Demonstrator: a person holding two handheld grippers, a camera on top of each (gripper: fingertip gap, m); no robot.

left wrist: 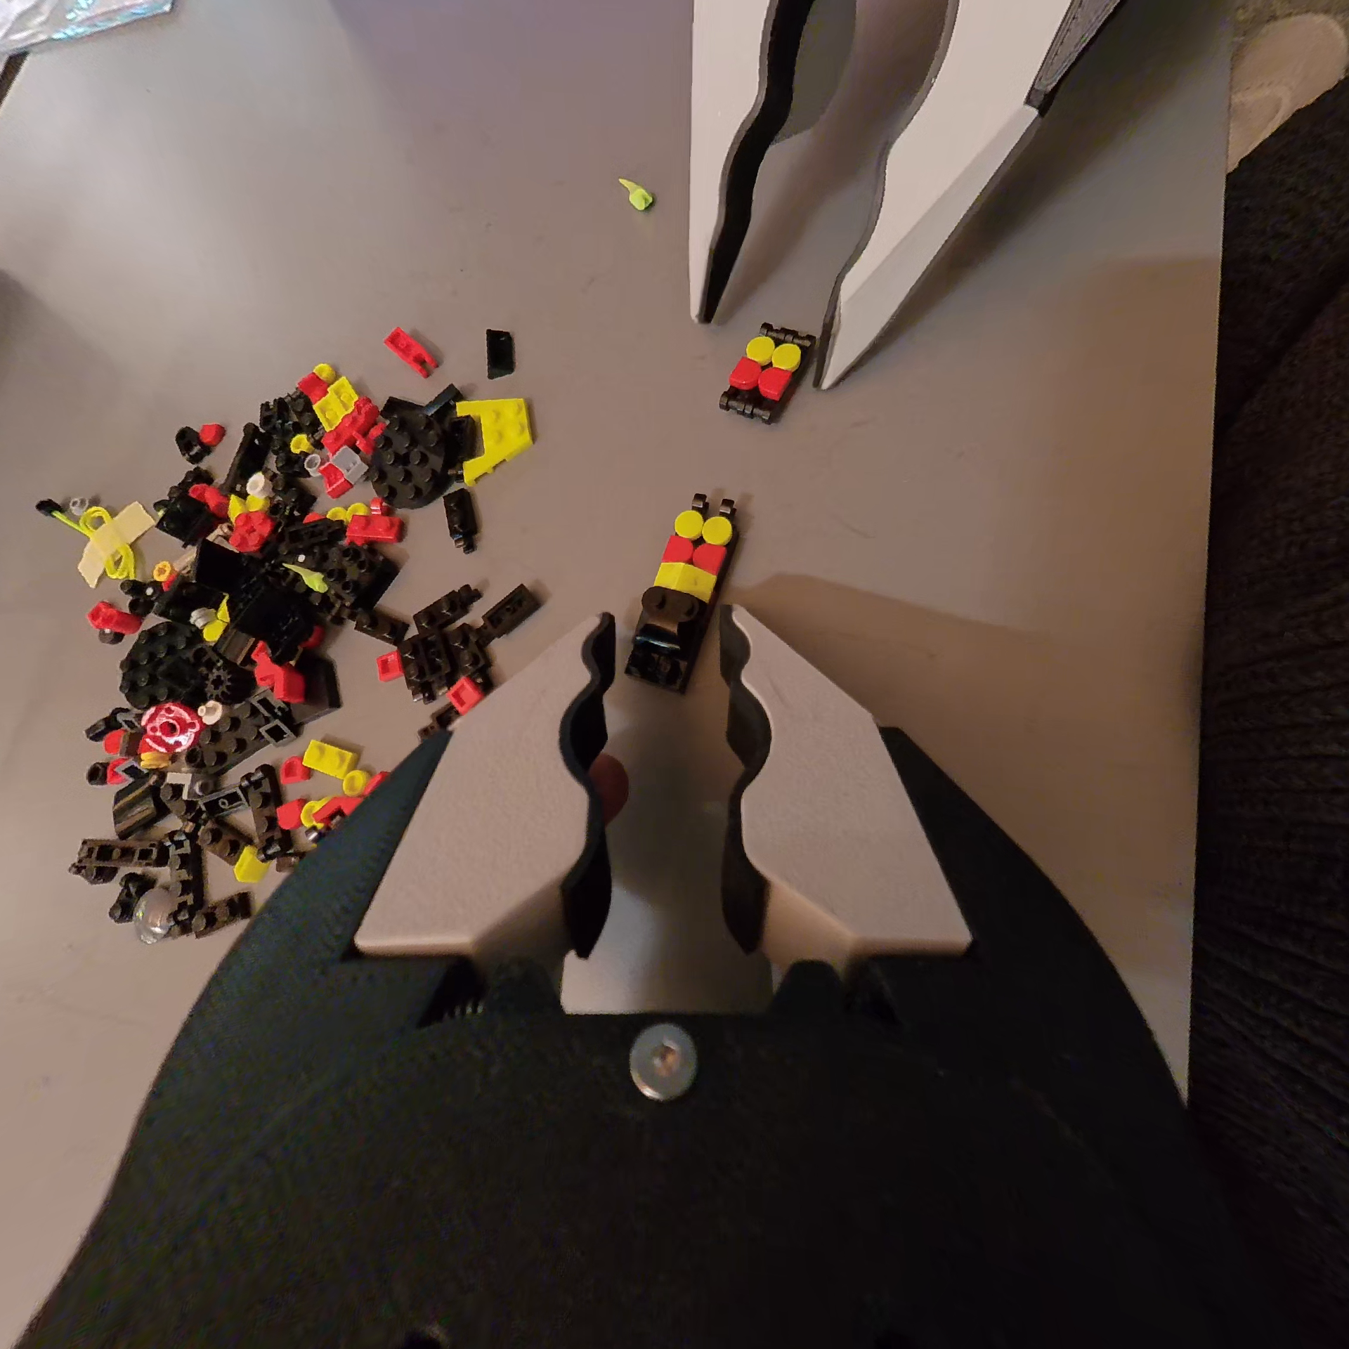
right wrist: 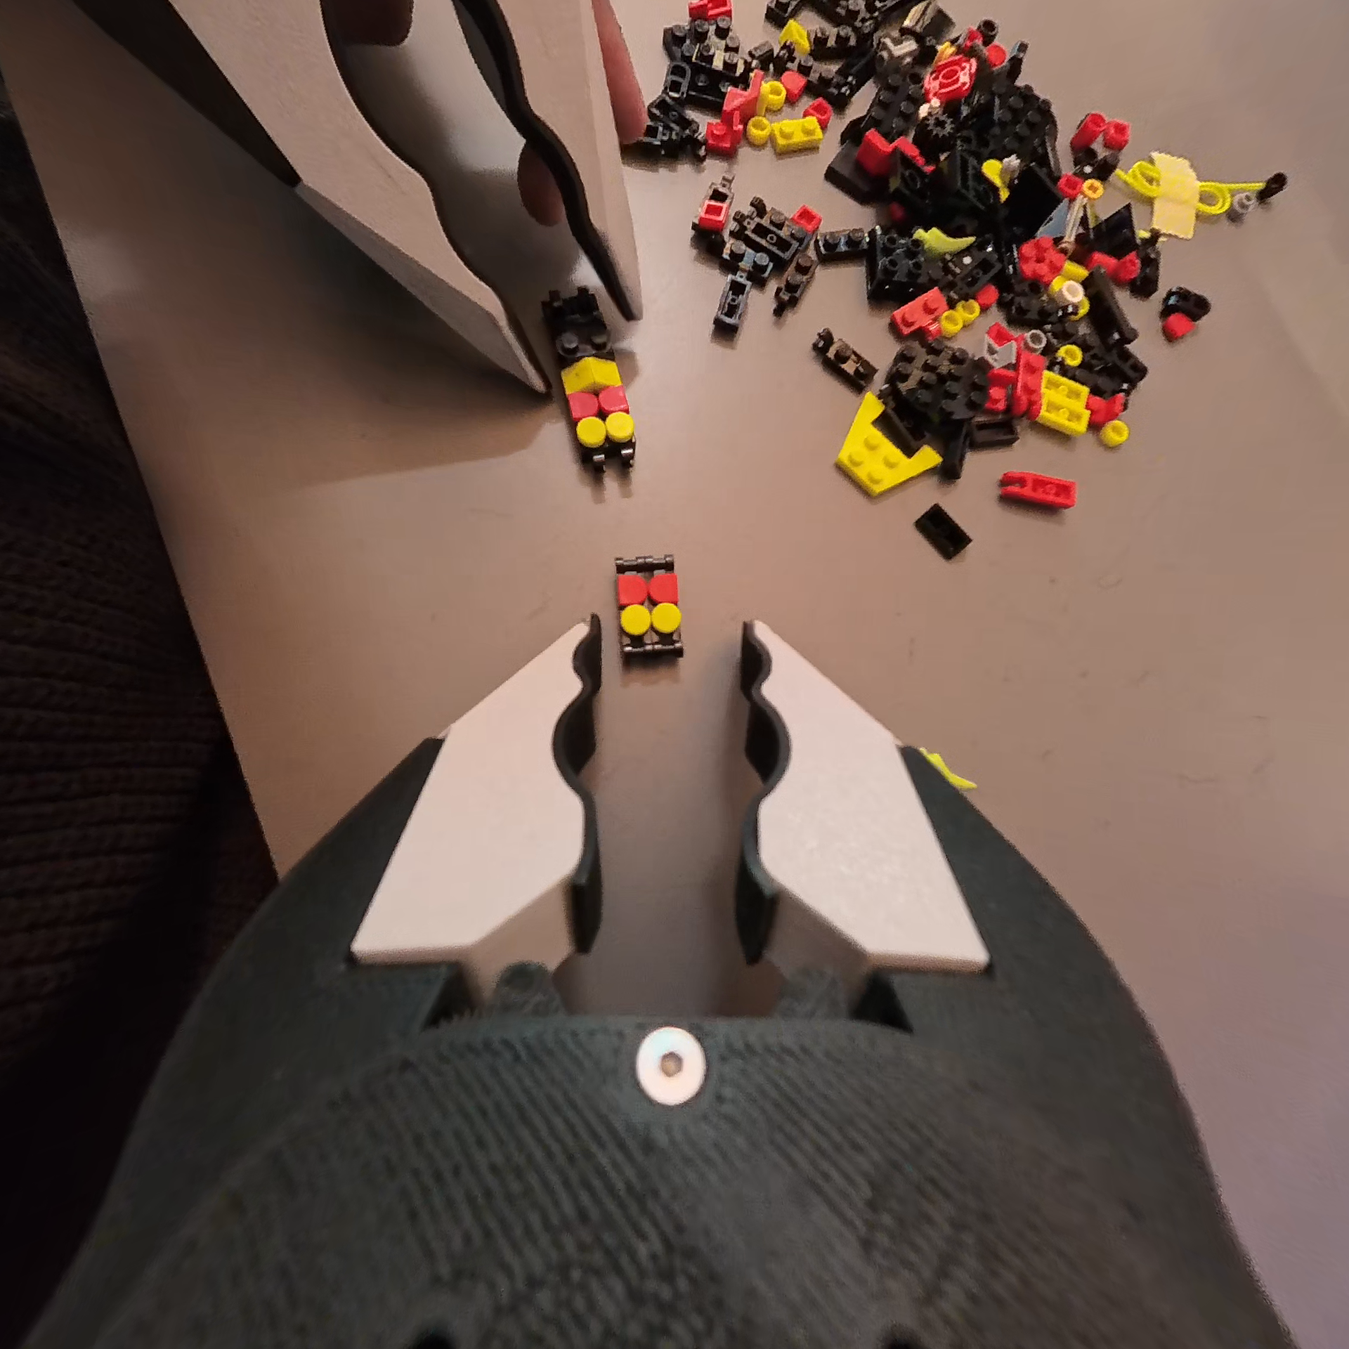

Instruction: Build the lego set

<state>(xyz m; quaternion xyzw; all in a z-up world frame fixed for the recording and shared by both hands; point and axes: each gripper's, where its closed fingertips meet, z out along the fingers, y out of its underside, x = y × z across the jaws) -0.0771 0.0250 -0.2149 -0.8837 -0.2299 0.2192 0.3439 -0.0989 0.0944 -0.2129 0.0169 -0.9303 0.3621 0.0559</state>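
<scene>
Lego sub-assemblies: the long black plate with yellow and red tiles [left wrist: 682,595] is lying on the grey table [left wrist: 1022,511] with its near end between my left gripper [left wrist: 666,628] tips, whose jaws are spread and holding nothing. The short black plate with red and yellow tiles [right wrist: 648,609] is lying just beyond my right gripper [right wrist: 670,633], also spread and empty. I am lining each up squarely, judging a side pinch safest. The loose brick pile [left wrist: 255,620] is lying well apart, left.

Left gripper [left wrist: 668,620] and right gripper [right wrist: 670,629]: jaws parted, empty, tips facing each other.
</scene>
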